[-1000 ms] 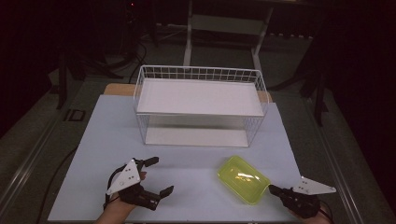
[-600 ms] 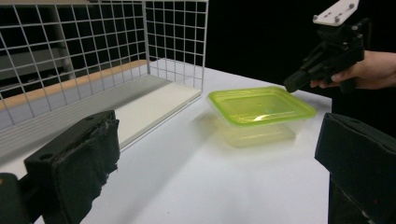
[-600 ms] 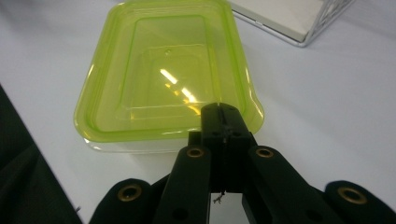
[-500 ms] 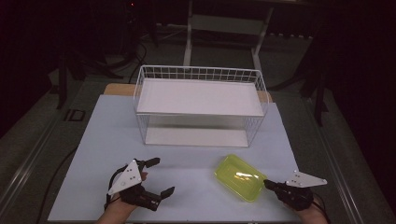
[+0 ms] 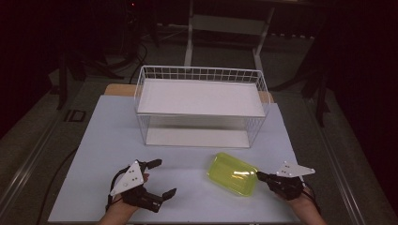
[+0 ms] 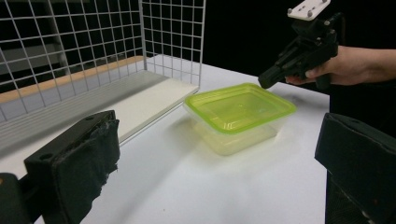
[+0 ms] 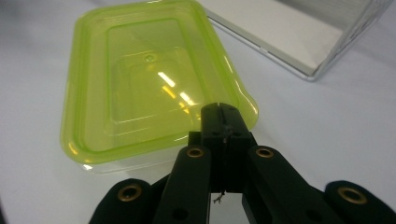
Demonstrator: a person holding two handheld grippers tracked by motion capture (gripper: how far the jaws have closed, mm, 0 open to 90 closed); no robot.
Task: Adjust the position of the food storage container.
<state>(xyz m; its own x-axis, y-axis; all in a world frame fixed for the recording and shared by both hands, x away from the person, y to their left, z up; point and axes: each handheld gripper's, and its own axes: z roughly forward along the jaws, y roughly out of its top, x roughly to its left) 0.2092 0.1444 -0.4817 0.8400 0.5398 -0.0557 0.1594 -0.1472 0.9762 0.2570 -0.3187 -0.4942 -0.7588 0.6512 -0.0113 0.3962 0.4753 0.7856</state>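
A yellow-green lidded plastic container (image 5: 233, 173) rests on the white table, front right of centre. My right gripper (image 5: 259, 176) is shut, with nothing between its jaws. Its closed tips touch the container's right rim. In the right gripper view, those closed tips (image 7: 219, 111) lie over the near edge of the lid (image 7: 140, 74). My left gripper (image 5: 164, 177) stands open at the front left, apart from the container. In the left gripper view, its black fingers (image 6: 79, 163) frame the container (image 6: 238, 112), and the right gripper (image 6: 266, 81) hangs at the box's far corner.
A white wire basket (image 5: 199, 72) with a white shelf board inside stands at the middle back of the table (image 5: 103, 136). Its mesh wall (image 6: 93, 46) is close on the left in the left gripper view. The table's edges drop to a dark floor.
My right gripper has moved left, and the container has shifted a little left with it. The left gripper has stayed in place.
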